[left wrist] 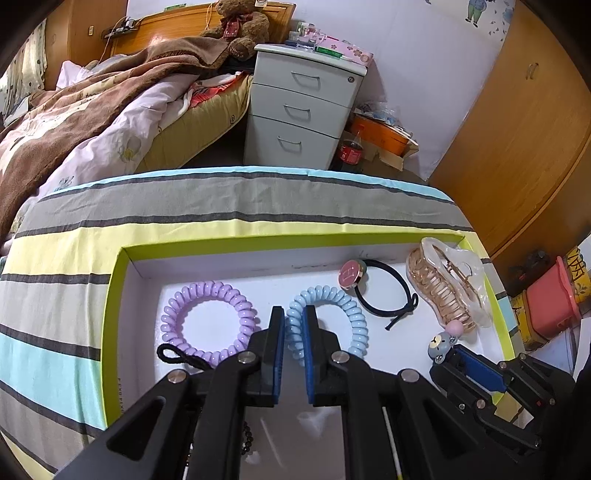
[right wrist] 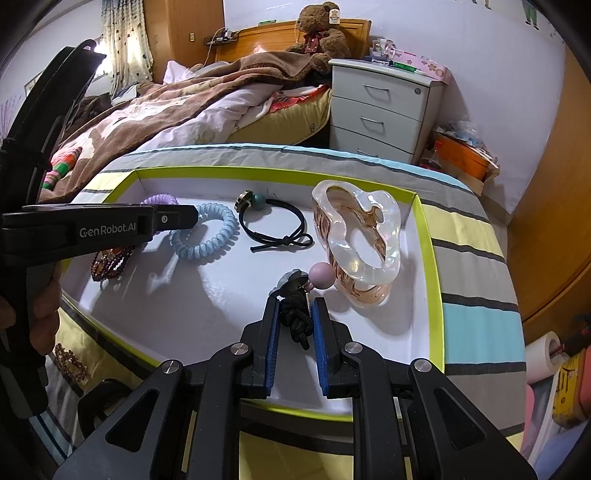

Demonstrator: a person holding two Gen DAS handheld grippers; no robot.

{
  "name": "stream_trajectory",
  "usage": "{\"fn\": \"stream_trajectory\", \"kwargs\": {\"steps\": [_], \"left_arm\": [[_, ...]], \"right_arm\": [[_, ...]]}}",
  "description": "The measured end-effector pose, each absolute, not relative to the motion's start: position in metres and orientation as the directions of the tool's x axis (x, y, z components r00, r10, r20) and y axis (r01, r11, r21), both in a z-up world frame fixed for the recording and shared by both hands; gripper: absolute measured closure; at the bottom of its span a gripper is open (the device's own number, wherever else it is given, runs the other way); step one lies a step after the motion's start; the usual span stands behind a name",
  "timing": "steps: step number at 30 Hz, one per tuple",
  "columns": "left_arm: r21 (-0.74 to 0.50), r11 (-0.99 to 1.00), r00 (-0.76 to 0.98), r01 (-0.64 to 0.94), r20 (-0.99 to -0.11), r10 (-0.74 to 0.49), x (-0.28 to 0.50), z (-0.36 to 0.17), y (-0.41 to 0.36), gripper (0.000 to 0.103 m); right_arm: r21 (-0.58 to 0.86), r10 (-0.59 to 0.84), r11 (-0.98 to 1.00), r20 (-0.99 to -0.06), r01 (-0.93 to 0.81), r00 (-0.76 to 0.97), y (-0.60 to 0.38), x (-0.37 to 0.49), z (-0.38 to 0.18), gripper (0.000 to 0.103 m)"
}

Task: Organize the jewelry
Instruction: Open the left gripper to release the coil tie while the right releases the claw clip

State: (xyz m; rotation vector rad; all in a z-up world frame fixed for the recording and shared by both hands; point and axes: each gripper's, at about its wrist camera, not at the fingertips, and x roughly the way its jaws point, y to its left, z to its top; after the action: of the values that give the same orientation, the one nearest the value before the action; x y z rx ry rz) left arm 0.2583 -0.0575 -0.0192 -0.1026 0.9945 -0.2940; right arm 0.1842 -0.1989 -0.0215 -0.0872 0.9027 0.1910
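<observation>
Light-blue spiral hair tie (left wrist: 325,314) sat clamped in the down-tilted left gripper (left wrist: 294,325); right gripper (right wrist: 295,314) pinched a black knotted cord (right wrist: 295,317), and only its view showed brown beads (right wrist: 110,262).

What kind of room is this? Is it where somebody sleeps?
Most likely a bedroom. There is a bed with rumpled blankets, a teddy bear propped against its wooden headboard, and a white bedside drawer unit next to it. A wooden wardrobe stands along one wall.
</observation>
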Motion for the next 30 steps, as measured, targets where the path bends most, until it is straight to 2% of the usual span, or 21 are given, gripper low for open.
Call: {"fn": "stream_trajectory", "kwargs": {"steps": [8,9,11,16,20,30], "left_arm": [[-0.211,0.957,0.507,0.197,-0.814,-0.284,0.259,-0.020,-0.057,0.091],[-0.213,0.957,0.506,0.197,-0.814,-0.285,0.259,-0.020,-0.057,0.090],[-0.216,0.956,0.506,0.196,-0.813,-0.288,0.258,-0.020,-0.055,0.082],[-0.214,0.958,0.505,0.191,-0.815,-0.283,0.257,-0.019,-0.055,0.079],[-0.216,0.957,0.510,0.194,-0.811,-0.287,0.254,-0.016,-0.053,0.069],[-0.199,0.961,0.537,0.193,-0.798,-0.273,0.238,-0.002,-0.050,0.063]], "right_arm": [[0.003,0.125,0.980,-0.786,-0.198,0.606,-0.200,0.184,-0.021,0.085],[0.004,0.125,0.980,-0.786,-0.197,0.606,-0.200,0.184,-0.022,0.084],[0.007,0.125,0.981,-0.786,-0.194,0.606,-0.201,0.183,-0.022,0.084],[0.006,0.121,0.982,-0.781,-0.187,0.613,-0.202,0.182,-0.020,0.081],[0.014,0.126,0.983,-0.773,-0.181,0.622,-0.203,0.180,-0.016,0.075],[0.024,0.128,0.986,-0.752,-0.167,0.647,-0.203,0.170,-0.005,0.074]]}}
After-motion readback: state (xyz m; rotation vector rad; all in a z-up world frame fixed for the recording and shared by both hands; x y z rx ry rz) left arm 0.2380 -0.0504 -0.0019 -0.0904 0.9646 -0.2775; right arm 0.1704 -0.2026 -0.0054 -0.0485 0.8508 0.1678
